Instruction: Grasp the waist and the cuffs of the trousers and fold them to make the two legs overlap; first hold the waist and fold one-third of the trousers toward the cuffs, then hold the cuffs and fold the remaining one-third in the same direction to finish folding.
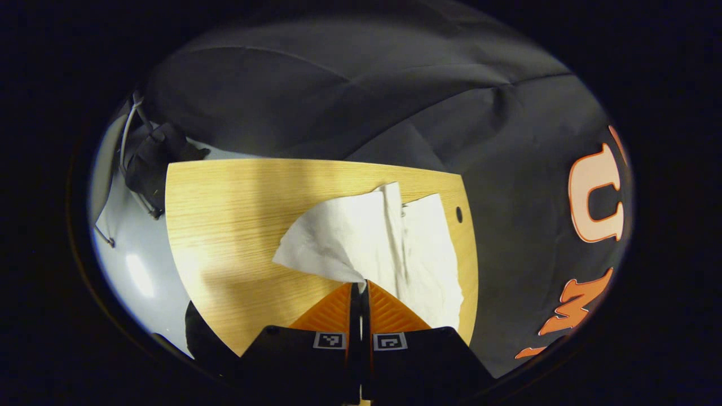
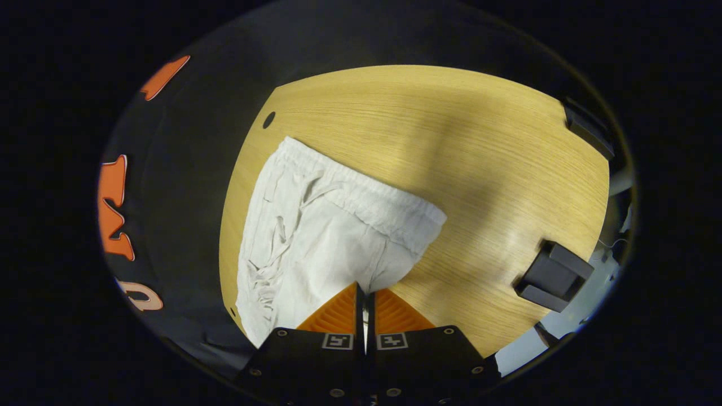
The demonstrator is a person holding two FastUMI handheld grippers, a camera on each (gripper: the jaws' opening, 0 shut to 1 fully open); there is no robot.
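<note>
Now both tools were clamped on the white trousers [image 2: 316, 237]: left tool [image 1: 361, 286] lifted a cuff corner, right tool [image 2: 361, 288] pinched cloth below the waistband [image 2: 366, 200], ready to fold across the desk [image 2: 451, 141].

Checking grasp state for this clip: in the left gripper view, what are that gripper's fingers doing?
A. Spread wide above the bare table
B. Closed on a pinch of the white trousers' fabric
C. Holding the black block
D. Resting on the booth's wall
B: the left gripper has its fingers together, with the white trousers gathered to a point between them above the wooden table.
</note>
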